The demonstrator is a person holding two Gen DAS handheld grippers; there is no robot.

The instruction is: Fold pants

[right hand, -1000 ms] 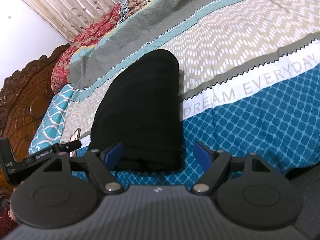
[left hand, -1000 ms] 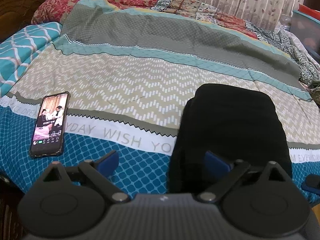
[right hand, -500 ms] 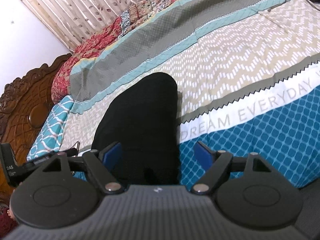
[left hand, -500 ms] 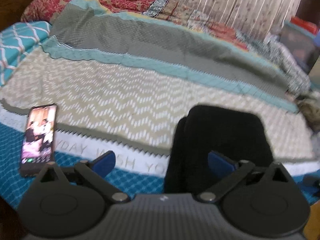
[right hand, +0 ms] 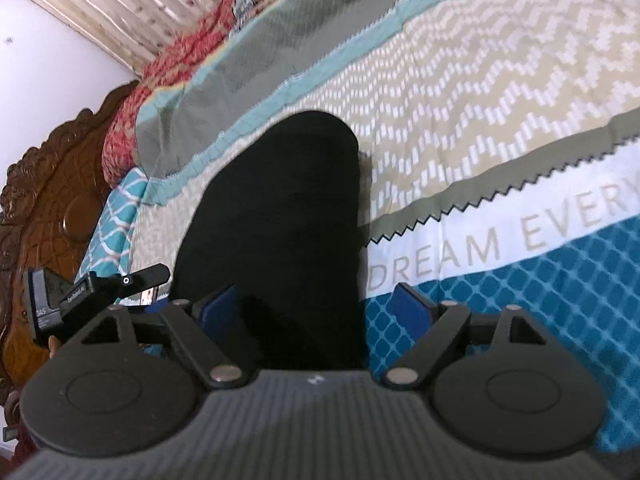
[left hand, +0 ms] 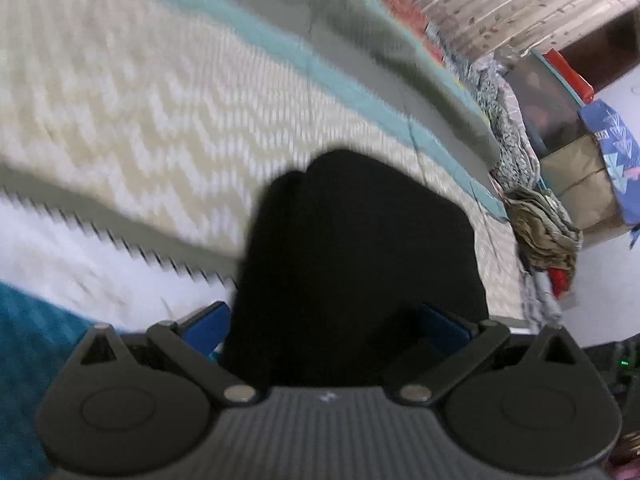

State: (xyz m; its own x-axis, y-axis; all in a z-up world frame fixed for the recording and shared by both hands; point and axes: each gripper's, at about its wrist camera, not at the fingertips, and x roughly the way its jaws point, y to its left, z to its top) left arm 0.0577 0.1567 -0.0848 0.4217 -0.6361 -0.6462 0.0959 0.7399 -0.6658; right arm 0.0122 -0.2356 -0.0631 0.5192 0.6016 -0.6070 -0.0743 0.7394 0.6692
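The black pants (left hand: 352, 260) lie folded into a thick oblong on the patterned bedspread (left hand: 120, 120). In the blurred left wrist view my left gripper (left hand: 326, 328) is open wide, its blue pads (left hand: 208, 328) straddling the near end of the pants without pressing on it. In the right wrist view the pants (right hand: 280, 220) run away from me. My right gripper (right hand: 316, 310) hangs over their near right edge with its jaws opening. The cloth lies by the left pad and the right pad is over the blue bedspread (right hand: 500, 320). A finger of the left gripper (right hand: 148, 276) shows at the left.
A carved wooden headboard (right hand: 48, 200) and red pillow (right hand: 132, 136) lie at the left. A phone (right hand: 148, 296) peeks out beside the left gripper. Past the bed's far end are heaped clothes (left hand: 544, 232), a box (left hand: 580, 168) and a curtain (left hand: 500, 0).
The left gripper swung right and dipped toward the pants, so the phone left its view and the pants now sit between its pads. The right gripper closed in and its jaws widened.
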